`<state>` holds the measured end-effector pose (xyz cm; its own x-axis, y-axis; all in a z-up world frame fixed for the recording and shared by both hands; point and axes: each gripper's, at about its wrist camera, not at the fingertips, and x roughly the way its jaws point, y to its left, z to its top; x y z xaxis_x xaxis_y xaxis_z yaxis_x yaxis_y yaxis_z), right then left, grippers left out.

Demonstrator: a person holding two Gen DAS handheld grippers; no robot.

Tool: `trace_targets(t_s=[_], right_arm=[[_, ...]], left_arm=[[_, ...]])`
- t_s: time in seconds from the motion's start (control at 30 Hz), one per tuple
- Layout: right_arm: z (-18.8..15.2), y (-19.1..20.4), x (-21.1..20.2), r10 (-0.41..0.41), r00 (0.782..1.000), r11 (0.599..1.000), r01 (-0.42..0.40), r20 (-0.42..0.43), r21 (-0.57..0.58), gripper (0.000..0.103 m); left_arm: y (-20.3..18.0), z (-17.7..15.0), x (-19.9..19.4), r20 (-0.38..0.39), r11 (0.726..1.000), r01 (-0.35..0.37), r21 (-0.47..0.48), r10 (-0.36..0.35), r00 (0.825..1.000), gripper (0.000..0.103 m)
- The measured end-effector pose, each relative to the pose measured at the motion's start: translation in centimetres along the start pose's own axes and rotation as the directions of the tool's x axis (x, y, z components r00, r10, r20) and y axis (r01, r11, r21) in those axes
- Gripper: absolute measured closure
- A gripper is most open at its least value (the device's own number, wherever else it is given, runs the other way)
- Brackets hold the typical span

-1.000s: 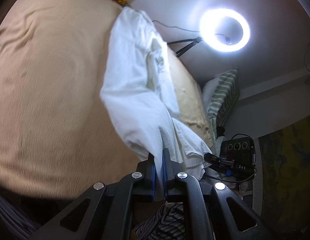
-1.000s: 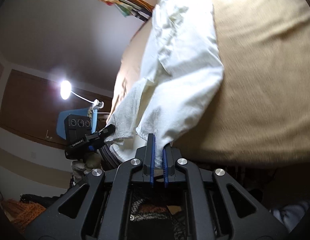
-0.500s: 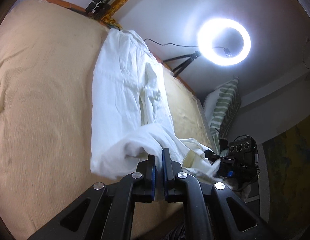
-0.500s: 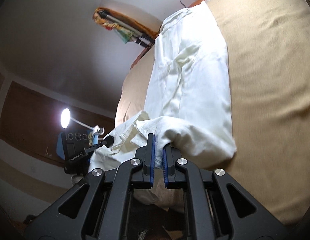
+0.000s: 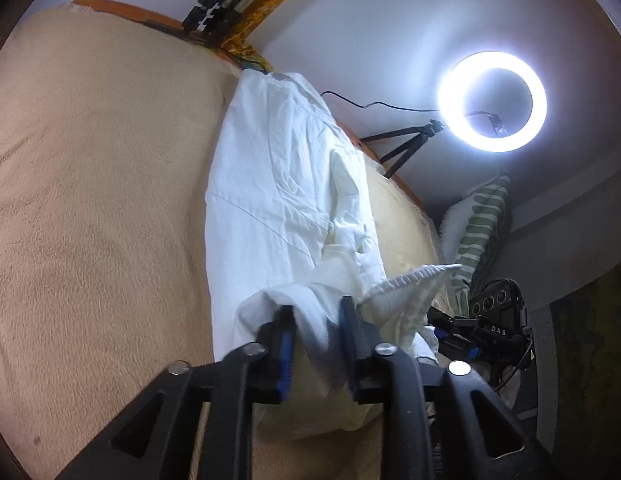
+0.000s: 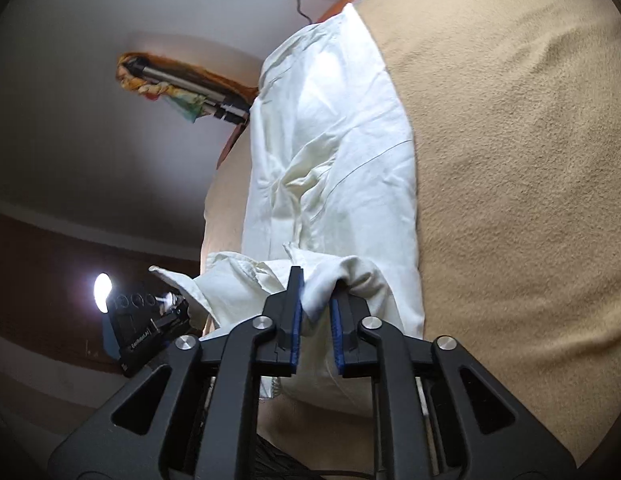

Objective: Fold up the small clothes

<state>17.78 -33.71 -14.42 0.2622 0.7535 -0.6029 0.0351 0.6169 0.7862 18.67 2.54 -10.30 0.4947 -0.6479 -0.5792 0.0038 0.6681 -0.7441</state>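
Garment laid down, both tools letting go

Garment (image 5: 278,184), white and long, lay stretched along the tan bed (image 5: 90,200), its near end bunched at the bed's edge. My left tool (image 5: 314,316) and right tool (image 6: 315,292) were opening, cloth between their jaws but no longer pinched. I judged it best to draw both tools straight back, so the hem would not drag or crumple.

A bed (image 5: 90,208) covered by a tan blanket (image 6: 510,160) is seen against a pale wall (image 5: 390,32). A lit ring light (image 5: 492,101) on a small black tripod (image 5: 394,148) is set at the bed's far edge, with a green-striped pillow (image 5: 480,224) beside it. Dark wood panelling (image 6: 38,280) is seen lower on another wall.
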Motion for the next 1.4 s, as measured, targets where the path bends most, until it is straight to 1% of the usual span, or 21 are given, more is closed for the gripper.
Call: trace_targets(t_s=[0.07, 0.17, 0.2, 0.33, 0.47, 0.57, 0.67, 0.77, 0.8, 0.83, 0.87, 0.9, 1.03, 1.07, 1.1, 1.17, 1.2, 1.23, 1.3, 1.33, 1.4], right_arm=[[0.6, -0.6, -0.5, 0.025, 0.999, 0.999, -0.026, 0.028, 0.029, 0.055], [1.3, -0.9, -1.8, 0.066, 0.996, 0.997, -0.068, 0.066, 0.027, 0.051], [1.3, -0.7, -2.2, 0.061, 0.995, 0.998, -0.061, 0.079, 0.008, 0.051], [0.4, 0.4, -3.2, -0.023, 0.995, 0.991, 0.034, 0.092, -0.126, 0.051], [-1.3, 1.6, -2.2, -0.143, 0.987, 0.954, 0.157, 0.074, -0.254, 0.051], [-1.3, 1.7, -0.7, -0.221, 0.973, 0.933, 0.232, 0.071, -0.274, 0.051], [-0.9, 1.5, 0.1, -0.237, 0.969, 0.927, 0.248, 0.070, -0.280, 0.051], [-0.7, 1.9, 0.8, -0.258, 0.964, 0.915, 0.267, 0.071, -0.302, 0.051], [-0.8, 2.1, 1.0, -0.265, 0.962, 0.909, 0.273, 0.072, -0.314, 0.053], [-0.8, 2.3, 1.2, -0.271, 0.960, 0.903, 0.280, 0.073, -0.326, 0.057], [-0.9, 2.5, 1.3, -0.279, 0.958, 0.896, 0.287, 0.073, -0.340, 0.069], [-1.0, 2.7, 1.4, -0.290, 0.954, 0.887, 0.298, 0.078, -0.352, 0.080], [-1.5, 3.3, 0.5, -0.268, 0.958, 0.871, 0.286, 0.101, -0.399, 0.091], [-1.6, 3.4, 0.2, -0.245, 0.964, 0.876, 0.266, 0.104, -0.402, 0.093], [-1.6, 3.4, -0.3, -0.216, 0.971, 0.883, 0.241, 0.106, -0.402, 0.093], [-1.3, 3.1, -1.3, -0.119, 0.987, 0.908, 0.151, 0.105, -0.392, 0.094], [-1.1, 2.8, -1.6, -0.080, 0.991, 0.917, 0.115, 0.107, -0.381, 0.094], [-0.7, 2.2, -1.7, -0.055, 0.993, 0.927, 0.091, 0.107, -0.365, 0.094], [-0.1, 1.3, -1.2, -0.044, 0.995, 0.941, 0.073, 0.095, -0.330, 0.094], [0.1, 0.9, -0.8, -0.048, 0.995, 0.946, 0.074, 0.090, -0.317, 0.094], [0.3, 0.6, -0.2, -0.064, 0.995, 0.947, 0.084, 0.075, -0.309, 0.094]], left_arm=[[0.6, 0.6, -0.2, 0.020, 0.998, 0.036, -0.047, -0.035, 0.999, 0.067], [1.1, 1.4, -1.2, 0.068, 0.994, 0.063, -0.084, -0.058, 0.996, 0.049], [1.2, 1.7, -1.8, 0.091, 0.994, 0.072, -0.086, -0.064, 0.994, 0.048], [1.4, 1.7, -3.4, 0.124, 0.998, 0.051, -0.036, -0.046, 0.991, 0.049], [1.8, 0.5, -2.7, 0.084, 1.000, -0.004, -0.002, 0.004, 0.996, 0.050], [2.3, -0.2, -1.2, 0.041, 0.999, -0.033, -0.005, 0.033, 0.999, 0.052], [1.8, -0.6, 0.0, 0.025, 0.997, -0.070, 0.035, 0.069, 0.997, 0.058], [1.1, -0.8, 0.9, 0.016, 0.992, -0.095, 0.087, 0.094, 0.995, 0.059], [0.8, -0.8, 1.1, 0.015, 0.990, -0.093, 0.104, 0.092, 0.996, 0.060], [0.8, -0.9, 1.3, 0.013, 0.988, -0.095, 0.121, 0.094, 0.995, 0.070], [0.6, -0.9, 1.5, 0.007, 0.985, -0.098, 0.142, 0.098, 0.995, 0.084], [0.5, -0.9, 1.8, -0.004, 0.983, -0.093, 0.158, 0.095, 0.995, 0.086], [0.8, -0.6, 1.8, -0.038, 0.987, -0.033, 0.157, 0.039, 0.999, 0.093], [1.0, -0.4, 1.6, -0.046, 0.991, 0.012, 0.132, -0.006, 0.999, 0.094], [1.7, -0.1, 1.2, -0.054, 0.991, 0.114, 0.076, -0.110, 0.992, 0.095], [3.2, 0.4, 0.9, -0.067, 0.963, 0.270, -0.014, -0.271, 0.960, 0.094], [3.6, 0.5, 1.0, -0.081, 0.958, 0.287, -0.014, -0.287, 0.955, 0.094], [4.2, 0.7, 1.4, -0.096, 0.965, 0.261, -0.009, -0.261, 0.961, 0.094], [5.4, 0.9, 2.1, -0.112, 0.979, 0.202, -0.029, -0.204, 0.973, 0.080], [5.9, 1.1, 2.4, -0.111, 0.986, 0.161, -0.044, -0.165, 0.980, 0.068], [6.2, 1.3, 2.2, -0.078, 0.990, 0.125, -0.063, -0.130, 0.989, 0.066]])
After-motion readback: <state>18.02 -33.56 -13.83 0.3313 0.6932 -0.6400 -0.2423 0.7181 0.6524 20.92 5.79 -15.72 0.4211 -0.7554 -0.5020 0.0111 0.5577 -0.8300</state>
